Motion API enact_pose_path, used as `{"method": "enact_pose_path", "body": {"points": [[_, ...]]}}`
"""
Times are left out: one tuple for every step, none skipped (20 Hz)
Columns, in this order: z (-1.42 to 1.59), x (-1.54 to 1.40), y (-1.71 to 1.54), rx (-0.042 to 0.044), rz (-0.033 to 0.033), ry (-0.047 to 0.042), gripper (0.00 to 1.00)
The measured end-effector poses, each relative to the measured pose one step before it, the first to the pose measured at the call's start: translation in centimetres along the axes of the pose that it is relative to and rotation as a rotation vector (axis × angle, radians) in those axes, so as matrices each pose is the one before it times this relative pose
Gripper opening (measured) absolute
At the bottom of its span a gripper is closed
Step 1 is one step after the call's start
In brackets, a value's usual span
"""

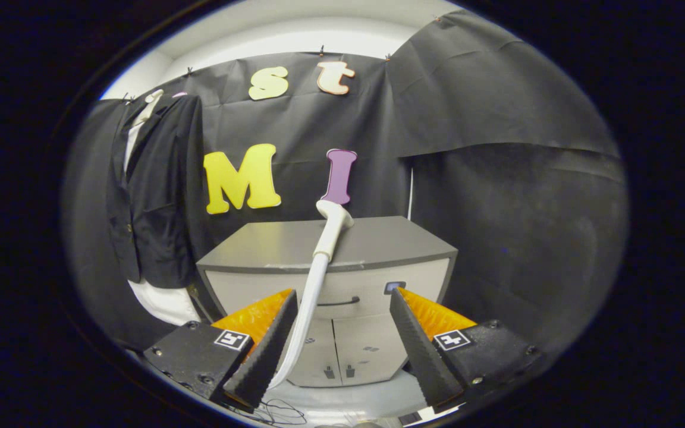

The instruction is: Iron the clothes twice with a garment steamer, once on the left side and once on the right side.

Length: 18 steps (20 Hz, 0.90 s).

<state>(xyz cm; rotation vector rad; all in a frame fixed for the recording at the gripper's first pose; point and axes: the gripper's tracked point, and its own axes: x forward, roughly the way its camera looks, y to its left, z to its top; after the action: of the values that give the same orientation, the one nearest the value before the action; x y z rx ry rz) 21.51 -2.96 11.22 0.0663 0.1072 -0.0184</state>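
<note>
tool (342, 309) open; one steamer (332, 229), one jacket (152, 190).

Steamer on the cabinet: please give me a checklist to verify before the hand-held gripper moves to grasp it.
1. Hand-held gripper open: ok, fingers spread wide, holding nothing.
2. Steamer reachable: ok, head rests on the cabinet top, beyond the fingers.
3. Hose free: ok, it hangs down the cabinet front, between the fingers.
4. Jacket hung: ok, on the wall beside the cabinet.
5. Steamer switched on: cannot tell.
</note>
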Motion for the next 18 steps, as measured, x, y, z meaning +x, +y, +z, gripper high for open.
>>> {"method": "enact_pose_path", "body": {"points": [[0.995,1.818,0.214,0.00248,0.01912,0.00201,0.97],[0.897,2.004,0.127,-0.001,0.01725,0.00555,0.98],[0.616,1.799,0.117,-0.00177,0.01425,0.01517,0.97],[0.449,1.849,0.175,-0.00252,0.01798,0.01447,0.96],[0.524,1.706,0.062,-0.00155,0.01187,0.01545,0.97],[0.362,1.89,-0.079,0.00023,0.0106,0.01819,0.96],[0.37,1.542,0.038,0.00156,0.01265,0.01674,0.96],[0.233,1.513,0.019,0.00097,0.01074,0.02003,0.96],[0.252,1.392,0.004,0.00084,0.01017,0.02029,0.95],[-0.211,1.314,-0.138,-0.00334,0.00856,0.02652,0.95],[-0.033,1.157,0.205,-0.00053,0.01589,0.02199,0.95],[-0.187,1.01,0.045,-0.00167,0.01333,0.0232,0.94],[-0.091,0.886,-0.016,-0.00033,0.00688,0.02078,0.91],[-0.072,0.806,0.051,0.00116,0.01055,0.01591,0.89],[-0.039,0.721,0.121,0.0012,0.01032,0.01642,0.85],[-0.222,0.661,0.076,0.00443,0.01259,0.01974,0.8],[-0.388,0.582,0.117,0.01334,0.01789,0.02315,0.75],[0.35,-0.032,0.038,0.00483,0.00594,-0.01165,0.73]]}}
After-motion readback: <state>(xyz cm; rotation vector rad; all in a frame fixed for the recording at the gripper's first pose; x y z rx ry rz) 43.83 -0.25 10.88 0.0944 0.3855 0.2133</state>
